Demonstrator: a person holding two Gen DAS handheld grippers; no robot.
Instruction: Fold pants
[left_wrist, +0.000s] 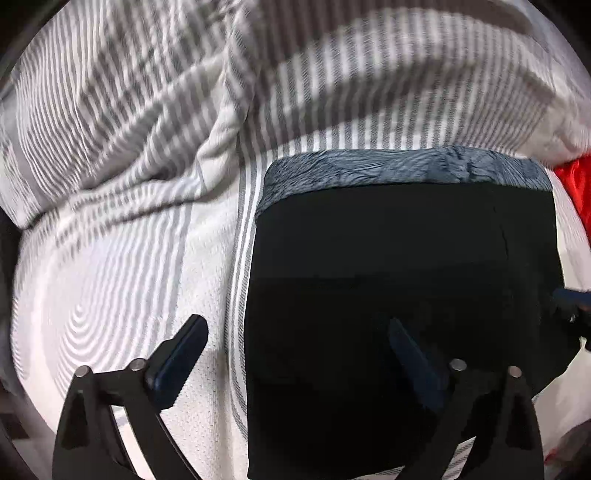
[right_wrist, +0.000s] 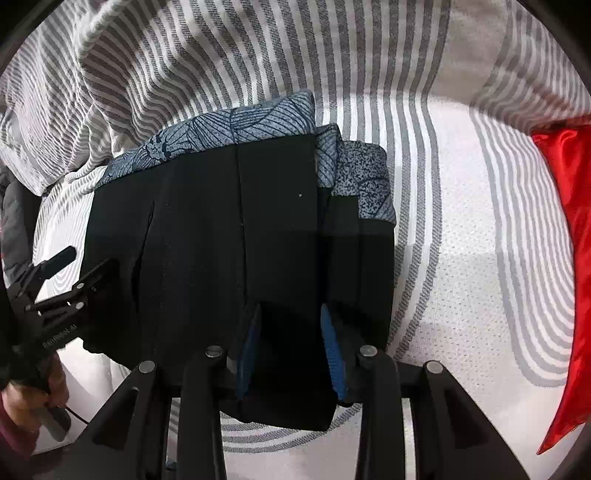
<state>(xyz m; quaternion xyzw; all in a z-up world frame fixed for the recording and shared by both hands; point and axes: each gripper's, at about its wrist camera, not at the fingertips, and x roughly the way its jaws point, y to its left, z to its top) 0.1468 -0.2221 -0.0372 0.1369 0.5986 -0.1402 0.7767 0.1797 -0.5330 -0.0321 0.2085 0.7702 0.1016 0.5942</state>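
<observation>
We are holding the left gripper (left_wrist: 295, 350) with its jaws standing wide apart and gripping nothing; one finger is hanging over the black pants (left_wrist: 402, 295), the other over the striped bedspread (left_wrist: 122, 280) just beside the pants' edge. We are keeping the right gripper (right_wrist: 290, 347) with its jaws narrowed around a fold at the near edge of the pants (right_wrist: 236, 236), the blue pads (right_wrist: 332, 354) sitting on either side of the dark cloth; whether they are pressing it, we cannot tell. The pants are lying folded into a flat block on a blue patterned garment (right_wrist: 258, 118), which is peeking out along their far edge. A red cloth (right_wrist: 565, 258) is lying well apart from the pants. A hand (right_wrist: 33, 391) is gripping the left gripper's handle.
</observation>
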